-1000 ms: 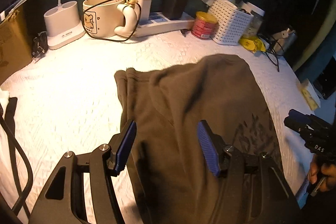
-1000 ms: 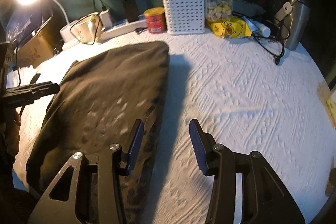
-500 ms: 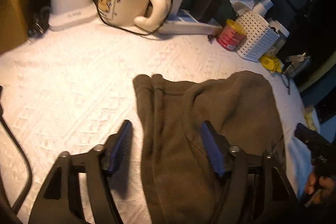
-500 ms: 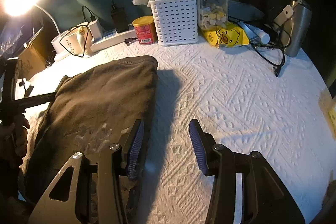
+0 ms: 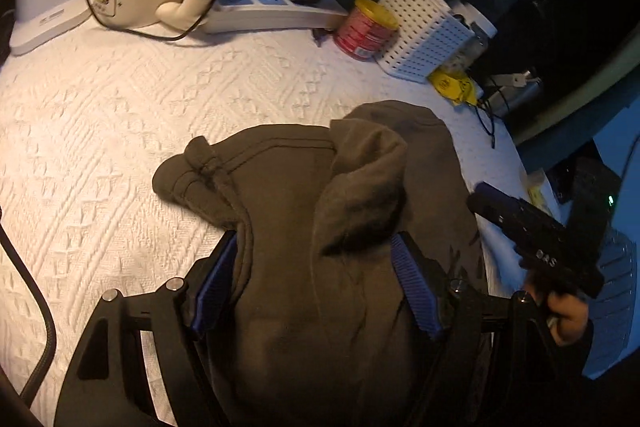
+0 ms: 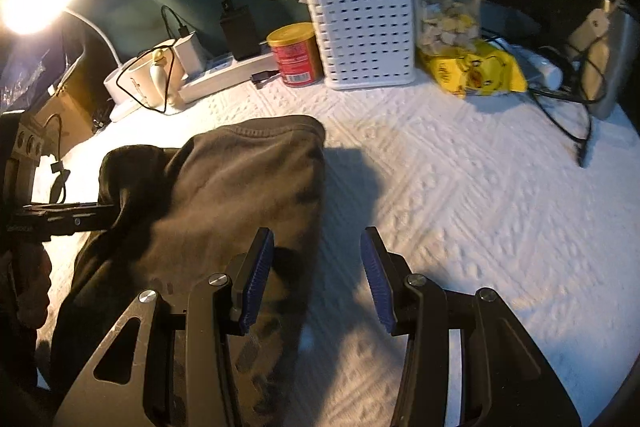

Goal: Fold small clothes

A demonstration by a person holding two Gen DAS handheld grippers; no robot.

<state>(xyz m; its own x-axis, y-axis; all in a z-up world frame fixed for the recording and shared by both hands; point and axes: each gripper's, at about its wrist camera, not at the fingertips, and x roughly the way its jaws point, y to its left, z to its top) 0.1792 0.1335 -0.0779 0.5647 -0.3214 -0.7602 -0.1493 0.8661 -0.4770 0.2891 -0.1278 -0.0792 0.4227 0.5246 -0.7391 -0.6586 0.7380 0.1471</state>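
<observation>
Lifting a bunched fold of the brown garment [image 5: 304, 227] with my left tongs [image 5: 316, 279], whose jaws stand wide with cloth draped between and over them; whether they truly pinch it, I cannot tell. My right tongs [image 6: 318, 275] hang agape and empty, straddling the garment's right edge on the white bedspread [image 6: 460, 207]. Risk: the loose cloth slides off, or the fold lands crooked toward the red tin [image 5: 366, 33].
</observation>
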